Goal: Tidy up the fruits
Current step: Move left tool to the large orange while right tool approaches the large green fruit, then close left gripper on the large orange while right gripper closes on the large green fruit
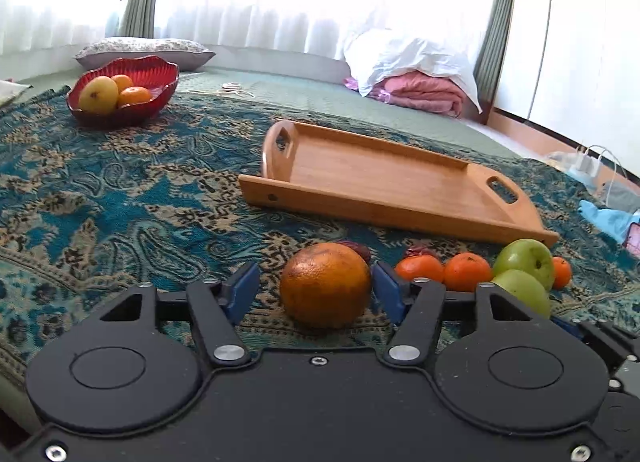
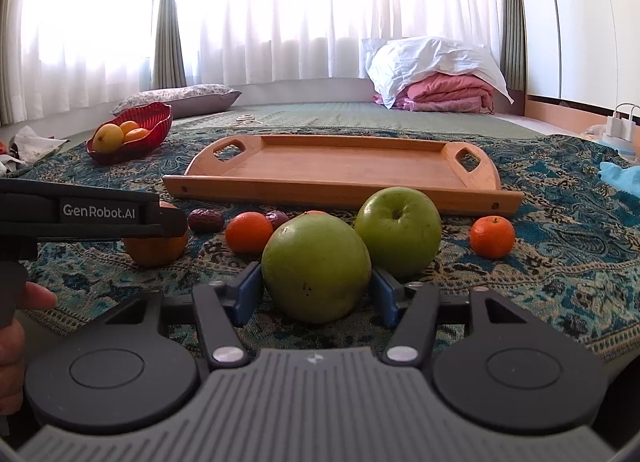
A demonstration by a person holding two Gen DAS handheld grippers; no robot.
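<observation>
Left wrist view: your left gripper (image 1: 316, 288) brackets the orange (image 1: 325, 285), left pad clear. Your right gripper (image 2: 316, 290) hugs the front apple (image 2: 316, 268). Lift early and either rolls across the cloth (image 1: 120, 201).

the long wooden tray with cut-out handles (image 2: 340, 169) has a smooth, satin finish. the red scalloped glass bowl (image 1: 132, 73) is glossy and ribbed. the teal paisley woven cloth (image 1: 120, 197) looks matt and coarse. the large orange (image 1: 325, 285) has dull, pitted peel; the near green apple (image 2: 316, 268) is smooth with a soft sheen.
</observation>
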